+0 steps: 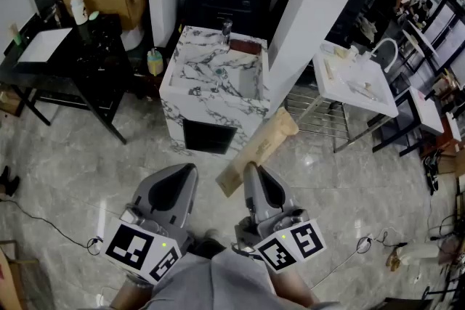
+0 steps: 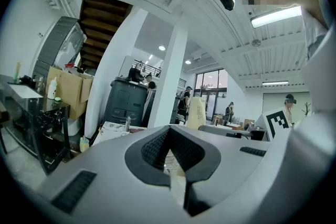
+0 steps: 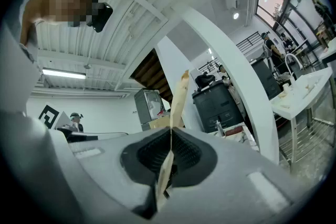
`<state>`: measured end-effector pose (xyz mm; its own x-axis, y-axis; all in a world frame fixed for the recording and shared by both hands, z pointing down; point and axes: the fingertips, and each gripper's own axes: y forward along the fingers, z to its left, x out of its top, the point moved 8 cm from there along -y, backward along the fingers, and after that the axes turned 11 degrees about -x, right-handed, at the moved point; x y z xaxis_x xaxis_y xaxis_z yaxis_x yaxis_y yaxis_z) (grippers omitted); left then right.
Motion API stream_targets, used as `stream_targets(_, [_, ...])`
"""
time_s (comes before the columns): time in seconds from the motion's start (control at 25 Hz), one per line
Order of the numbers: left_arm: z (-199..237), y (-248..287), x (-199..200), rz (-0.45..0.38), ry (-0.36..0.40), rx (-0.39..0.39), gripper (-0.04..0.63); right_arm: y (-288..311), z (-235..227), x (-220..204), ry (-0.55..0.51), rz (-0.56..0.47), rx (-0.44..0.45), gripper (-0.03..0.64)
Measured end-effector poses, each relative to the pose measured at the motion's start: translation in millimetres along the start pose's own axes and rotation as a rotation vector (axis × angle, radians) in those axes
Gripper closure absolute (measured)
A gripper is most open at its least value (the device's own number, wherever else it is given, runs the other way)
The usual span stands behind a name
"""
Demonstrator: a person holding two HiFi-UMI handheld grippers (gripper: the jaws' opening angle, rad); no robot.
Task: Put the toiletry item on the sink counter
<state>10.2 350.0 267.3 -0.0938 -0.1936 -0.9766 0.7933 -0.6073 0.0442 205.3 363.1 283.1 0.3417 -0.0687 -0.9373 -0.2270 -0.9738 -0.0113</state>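
Tan packet [image 1: 261, 147] held in the air, short of the marble sink surface [image 1: 190, 82].
The right gripper [image 1: 251, 168] points forward, fingers pinched on the packet's lower end; the left gripper [image 1: 190, 169] sits level beside it, fingers together, empty.

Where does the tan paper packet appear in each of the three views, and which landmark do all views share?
Head view: tan paper packet at centre, slanting up to the right above the floor.
Left gripper view: the packet stands right of centre, above the jaws.
Right gripper view: the packet at centre, edge-on, clamped between the jaws.
Shared landmark: marble sink counter.
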Motion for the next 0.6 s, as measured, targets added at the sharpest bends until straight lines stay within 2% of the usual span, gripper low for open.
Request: stream_targets(0.6, [-7.5, 5.8, -6.0, 0.000, 0.005, 0.005, 0.591, -5.5, -10.8, -1.4, 0.012, -0.002, 0.002, 0.618])
